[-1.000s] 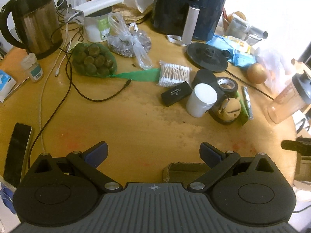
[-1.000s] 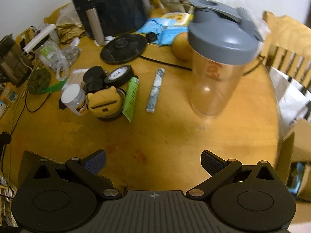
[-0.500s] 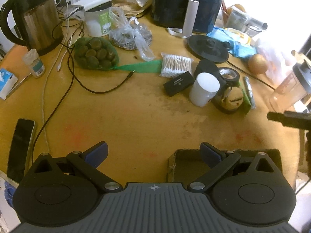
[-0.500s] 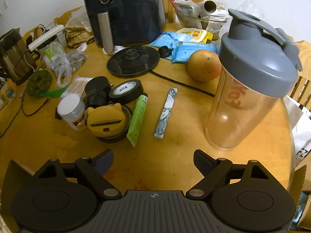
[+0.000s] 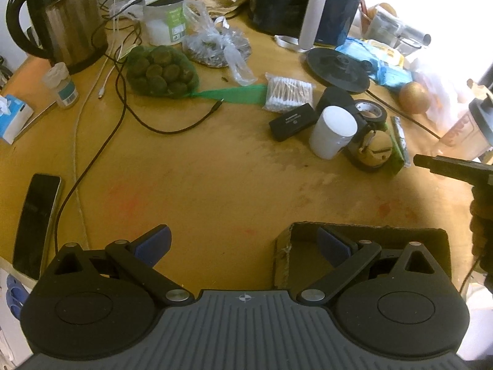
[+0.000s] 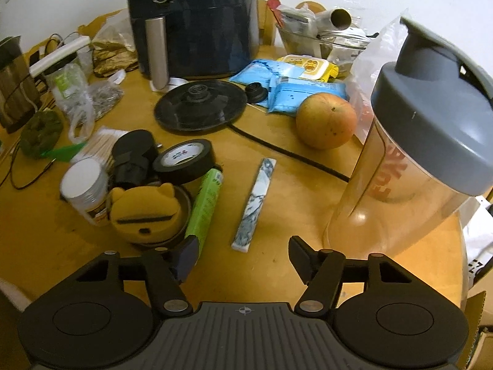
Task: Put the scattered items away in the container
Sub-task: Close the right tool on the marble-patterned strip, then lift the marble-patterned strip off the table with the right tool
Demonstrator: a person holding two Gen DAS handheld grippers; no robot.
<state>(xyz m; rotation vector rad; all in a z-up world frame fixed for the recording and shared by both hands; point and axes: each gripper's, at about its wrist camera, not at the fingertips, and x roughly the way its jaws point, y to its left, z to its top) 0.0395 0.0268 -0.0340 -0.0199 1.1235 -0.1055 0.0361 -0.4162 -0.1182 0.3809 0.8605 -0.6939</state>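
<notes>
A brown cardboard box (image 5: 282,257) sits at the table's near edge, under my left gripper's right finger. My left gripper (image 5: 246,243) is open and empty above it. My right gripper (image 6: 243,254) is open and empty, just short of a marbled white-blue stick (image 6: 255,203) and a green tube (image 6: 205,205). Left of these lie a yellow cat-shaped case (image 6: 144,209), a white-lidded jar (image 6: 84,189), a black tape roll (image 6: 185,160) and a black pouch (image 6: 132,157). A black case (image 5: 291,121) and a cotton swab pack (image 5: 288,94) lie beside the jar (image 5: 332,131).
A grey-lidded clear shaker bottle (image 6: 409,166) stands close at my right. An orange (image 6: 326,121), black disc base (image 6: 200,104), air fryer (image 6: 191,21), kettle (image 5: 66,21), net of kiwis (image 5: 160,72), cables (image 5: 123,117) and a phone (image 5: 37,222) crowd the round wooden table (image 5: 215,178).
My left gripper has drawn back, so the cardboard box has come into view under it. My right gripper has moved forward and down toward the stick and tube. Both stay open.
</notes>
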